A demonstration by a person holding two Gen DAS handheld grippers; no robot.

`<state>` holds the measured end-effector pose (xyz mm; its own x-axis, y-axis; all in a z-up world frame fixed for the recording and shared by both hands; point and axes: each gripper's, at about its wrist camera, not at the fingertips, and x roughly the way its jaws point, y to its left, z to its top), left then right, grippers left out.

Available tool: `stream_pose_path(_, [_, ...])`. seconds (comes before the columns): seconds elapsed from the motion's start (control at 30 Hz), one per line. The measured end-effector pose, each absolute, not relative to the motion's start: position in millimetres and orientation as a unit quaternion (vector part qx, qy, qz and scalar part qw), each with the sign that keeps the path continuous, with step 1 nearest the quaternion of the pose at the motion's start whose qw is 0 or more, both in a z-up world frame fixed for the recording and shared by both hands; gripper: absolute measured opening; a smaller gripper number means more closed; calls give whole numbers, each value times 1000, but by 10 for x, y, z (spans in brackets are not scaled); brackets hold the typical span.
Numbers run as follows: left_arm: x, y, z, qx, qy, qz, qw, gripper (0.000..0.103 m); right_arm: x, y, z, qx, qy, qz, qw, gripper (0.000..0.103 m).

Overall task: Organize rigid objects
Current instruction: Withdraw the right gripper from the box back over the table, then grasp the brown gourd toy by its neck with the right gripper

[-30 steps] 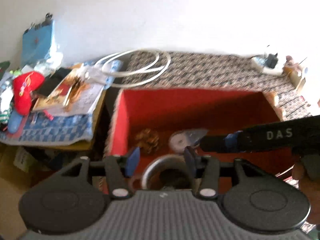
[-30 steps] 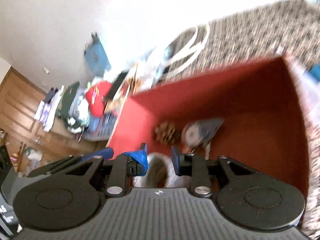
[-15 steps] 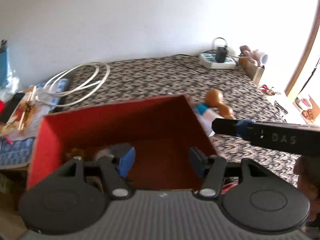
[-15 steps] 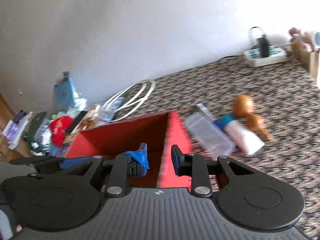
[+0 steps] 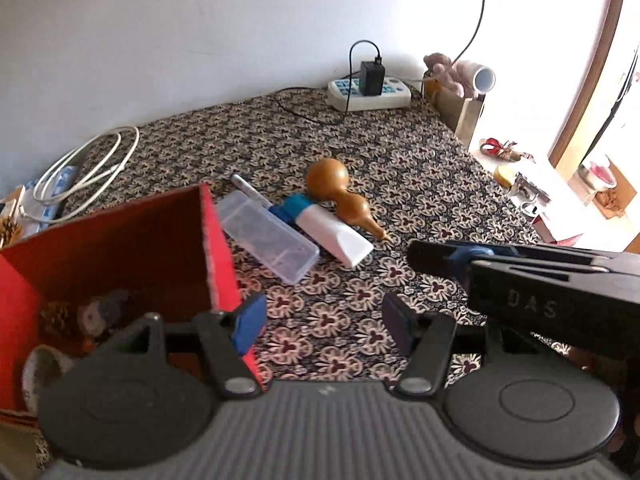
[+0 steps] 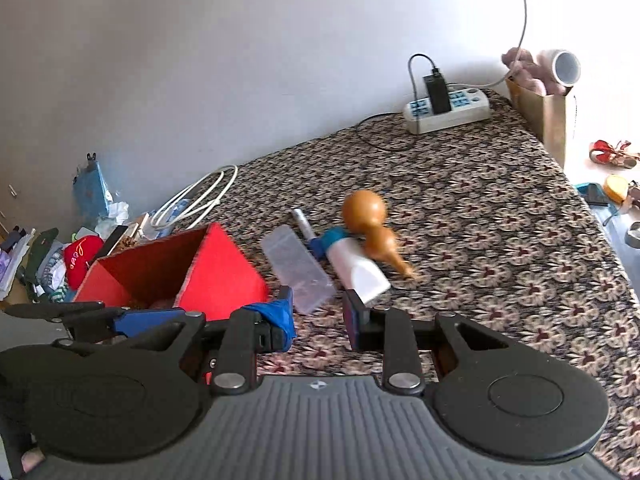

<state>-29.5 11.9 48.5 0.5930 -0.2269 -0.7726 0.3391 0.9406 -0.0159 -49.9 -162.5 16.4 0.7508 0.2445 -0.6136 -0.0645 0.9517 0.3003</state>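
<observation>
On the patterned cover a red box (image 5: 212, 240) stands at the left, with a pine cone (image 5: 54, 314) and a bowl (image 5: 38, 372) inside. To its right lie a clear plastic case (image 5: 268, 236), a white bottle with a blue cap (image 5: 332, 232), a brown gourd (image 5: 340, 192) and a pen (image 5: 250, 190). My left gripper (image 5: 322, 322) hovers by the box's right wall, its jaws opening and nothing between them. My right gripper (image 6: 318, 318) is open and empty, just short of the case (image 6: 298, 268) and bottle (image 6: 358, 270). It reaches in from the right (image 5: 520, 280) in the left wrist view.
A power strip (image 5: 370, 90) with a charger lies at the back by the wall. A paper bag (image 6: 548, 120) with a plush toy stands at the back right corner. A white cable coil (image 5: 88, 164) and a clutter pile (image 6: 80, 252) sit left of the box.
Both grippers swung right, from over the inside of the red box to the cover beside it; the case, bottle and gourd came into view. The left jaws stand wider.
</observation>
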Motion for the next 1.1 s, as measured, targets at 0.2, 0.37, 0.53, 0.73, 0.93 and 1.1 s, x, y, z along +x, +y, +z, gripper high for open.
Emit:
stream_pose_path(0.2, [-307, -197, 346, 69, 442, -139, 884, 66, -521, -1930, 98, 139, 351, 87, 922, 10])
stream_pose_path(0.37, [-320, -371, 232, 83, 453, -107, 881, 66, -516, -2041, 44, 128, 364, 87, 918, 10])
stream_pose_path(0.53, [-313, -468, 114, 85, 472, -87, 873, 66, -520, -2107, -16, 120, 376, 86, 915, 10])
stream_pose_path(0.73, [-316, -580, 26, 95, 476, -62, 872, 66, -505, -2207, -99, 128, 392, 93, 906, 10])
stream_pose_path(0.93, [-274, -646, -136, 93, 491, -55, 864, 66, -421, -2377, -268, 191, 417, 97, 883, 11])
stream_pose_path(1.1, [-232, -655, -292, 89, 493, -60, 863, 66, -344, -2405, -425, 192, 425, 97, 879, 9])
